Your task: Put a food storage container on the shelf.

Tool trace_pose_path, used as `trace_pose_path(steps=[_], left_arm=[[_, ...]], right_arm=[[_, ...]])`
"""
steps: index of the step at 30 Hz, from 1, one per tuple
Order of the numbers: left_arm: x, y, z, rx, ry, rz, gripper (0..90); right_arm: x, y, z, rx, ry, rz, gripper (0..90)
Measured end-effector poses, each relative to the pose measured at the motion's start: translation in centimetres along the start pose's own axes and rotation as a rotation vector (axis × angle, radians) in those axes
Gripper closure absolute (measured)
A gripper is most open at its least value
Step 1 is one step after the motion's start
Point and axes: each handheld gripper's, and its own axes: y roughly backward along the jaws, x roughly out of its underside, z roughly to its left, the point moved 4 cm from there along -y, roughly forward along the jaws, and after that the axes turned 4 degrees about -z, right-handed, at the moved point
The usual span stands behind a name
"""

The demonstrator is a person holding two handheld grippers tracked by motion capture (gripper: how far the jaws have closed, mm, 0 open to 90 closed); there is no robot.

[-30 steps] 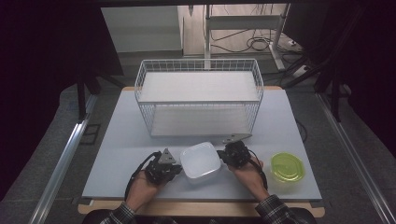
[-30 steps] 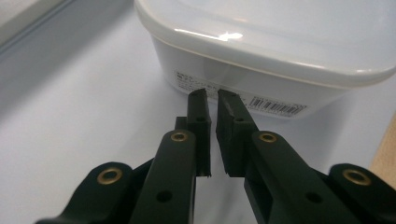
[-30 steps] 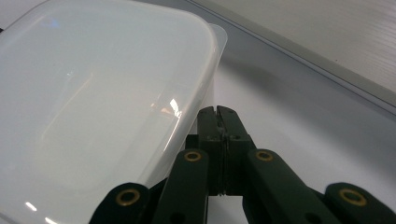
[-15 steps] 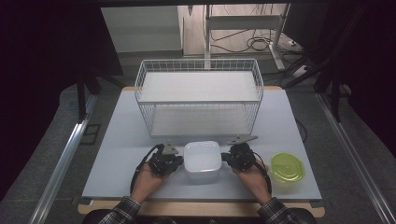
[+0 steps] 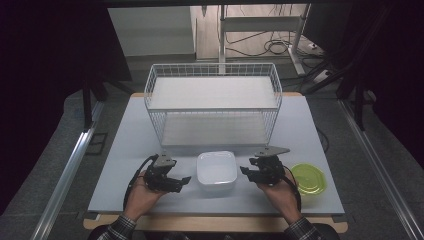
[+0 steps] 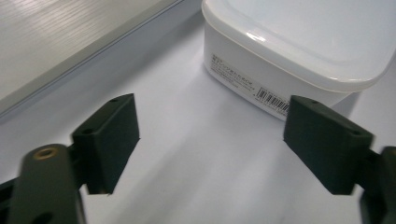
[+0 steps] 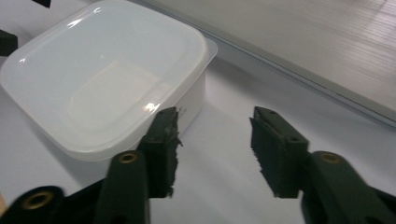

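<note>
The white plastic container (image 5: 216, 170) was square with rounded corners, closed by a translucent lid, and had a barcode label (image 6: 272, 99) on its side. It stood on the table (image 5: 120, 150) between the left gripper (image 5: 173, 181) and right gripper (image 5: 249, 172), both with jaws apart, holding nothing.

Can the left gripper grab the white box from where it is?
Probably yes. The left gripper is open on the table just beside the white box, its fingers spread apart, with only bare table between them. It would have to slide closer first.
</note>
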Motion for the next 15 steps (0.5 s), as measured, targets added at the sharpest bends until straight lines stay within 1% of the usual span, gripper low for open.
trace_pose_path(steps=[2, 5, 7, 8, 10, 11, 12, 13, 14, 15], left_arm=[[0.0, -0.1, -0.1, 0.004, -0.01, -0.005, 12.2], [0.0, -0.2, -0.1, 0.013, -0.016, -0.017, 9.3], [-0.1, -0.3, 0.0, 0.028, -0.023, -0.028, 5.8], [-0.1, -0.3, 0.1, 0.027, -0.025, -0.034, 5.3], [-0.3, -0.3, 0.1, 0.02, -0.026, -0.029, 5.6], [-0.5, -0.2, 0.0, 0.018, -0.023, -0.027, 5.6], [-0.7, -0.2, -0.1, 0.021, -0.012, -0.025, 5.9], [-0.9, -0.2, -0.2, 0.029, 0.002, -0.023, 5.9], [-1.3, -0.2, -0.4, 0.048, 0.017, -0.021, 5.9], [-1.5, -0.3, -0.6, 0.06, 0.022, -0.021, 5.8]], right_arm=[[-0.1, 0.0, 0.0, -0.009, 0.0, -0.006, 42.9], [-0.3, 0.0, -0.1, -0.027, -0.008, -0.017, 36.7], [-0.4, 0.1, -0.1, -0.042, -0.003, -0.03, 32.8], [-0.5, 0.1, -0.1, -0.056, -0.003, -0.037, 30.6], [-0.7, 0.0, 0.2, -0.102, -0.014, -0.047, 24.4], [-0.7, 0.0, 0.2, -0.102, -0.014, -0.047, 24.4], [-0.8, -0.1, 0.3, -0.122, -0.02, -0.047, 21.9], [-0.9, -0.1, 0.4, -0.142, -0.029, -0.047, 22.0], [-1.0, -0.2, 0.5, -0.152, -0.027, -0.041, 22.2], [-1.2, -0.2, 0.7, -0.151, -0.019, -0.04, 22.4]])
